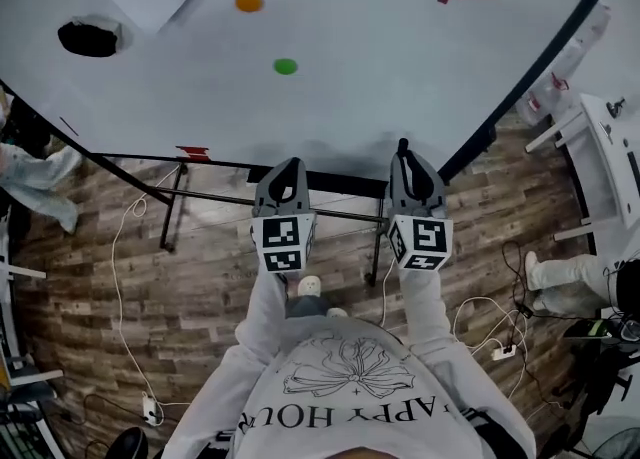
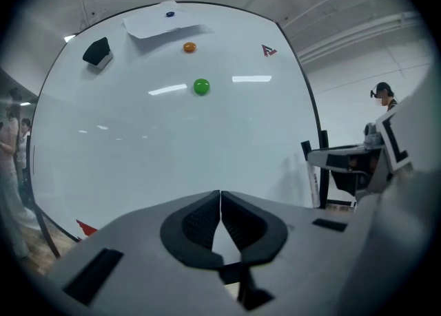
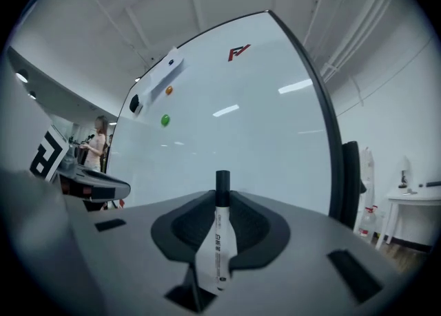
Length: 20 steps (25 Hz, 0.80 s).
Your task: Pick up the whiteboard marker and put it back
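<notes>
- The right gripper (image 1: 404, 155) is clamped on the whiteboard marker (image 3: 219, 239), with the jaws pinching its white barrel and the black cap poking out front.
- The marker's long axis runs along the jaws, aimed straight at the whiteboard (image 1: 380, 57) close ahead.
- The left gripper (image 2: 220, 201) sits alongside, its jaws pressed together on nothing.
- The put-back looks like the right gripper's job; no resting spot is visible.
- There's open board ahead, with the green magnet (image 1: 285, 66) and orange magnet (image 1: 249, 1) well clear. Mind the black frame (image 1: 520, 97) on the right.

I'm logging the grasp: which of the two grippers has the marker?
The right gripper: its jaws clamp the whiteboard marker, black cap pointing forward. The left gripper is shut on nothing.
</notes>
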Each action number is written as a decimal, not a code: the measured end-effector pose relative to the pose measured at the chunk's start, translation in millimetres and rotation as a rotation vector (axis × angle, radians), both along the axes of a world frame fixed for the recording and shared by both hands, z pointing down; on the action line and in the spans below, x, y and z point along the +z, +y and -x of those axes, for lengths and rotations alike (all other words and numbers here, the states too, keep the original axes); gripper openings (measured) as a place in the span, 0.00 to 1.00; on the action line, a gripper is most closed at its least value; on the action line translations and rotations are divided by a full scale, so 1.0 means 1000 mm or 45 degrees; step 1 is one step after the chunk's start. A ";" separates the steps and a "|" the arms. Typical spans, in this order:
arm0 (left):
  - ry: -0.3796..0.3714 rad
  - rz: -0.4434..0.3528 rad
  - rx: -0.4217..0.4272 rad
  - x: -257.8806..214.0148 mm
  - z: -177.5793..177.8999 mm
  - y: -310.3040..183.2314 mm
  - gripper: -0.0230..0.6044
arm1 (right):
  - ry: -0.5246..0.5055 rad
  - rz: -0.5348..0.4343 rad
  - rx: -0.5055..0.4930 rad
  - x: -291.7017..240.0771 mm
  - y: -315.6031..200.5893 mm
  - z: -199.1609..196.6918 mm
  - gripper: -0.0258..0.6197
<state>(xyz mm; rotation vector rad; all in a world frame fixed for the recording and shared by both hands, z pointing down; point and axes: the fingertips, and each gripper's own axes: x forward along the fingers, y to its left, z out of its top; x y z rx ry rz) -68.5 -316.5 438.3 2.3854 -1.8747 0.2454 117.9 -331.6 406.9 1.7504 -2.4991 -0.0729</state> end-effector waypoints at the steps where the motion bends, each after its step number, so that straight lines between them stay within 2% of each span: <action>1: 0.001 0.002 0.009 0.000 -0.004 0.000 0.05 | -0.014 -0.014 0.023 -0.001 0.000 -0.006 0.13; 5: 0.014 -0.003 0.044 -0.002 -0.019 -0.004 0.05 | -0.063 -0.035 0.070 -0.002 0.001 -0.024 0.13; 11: 0.011 0.000 0.099 0.000 -0.040 -0.008 0.05 | -0.061 -0.032 0.127 0.006 0.001 -0.043 0.13; 20: 0.011 0.029 0.126 0.010 -0.045 -0.012 0.05 | -0.138 0.009 0.153 0.036 -0.005 -0.056 0.13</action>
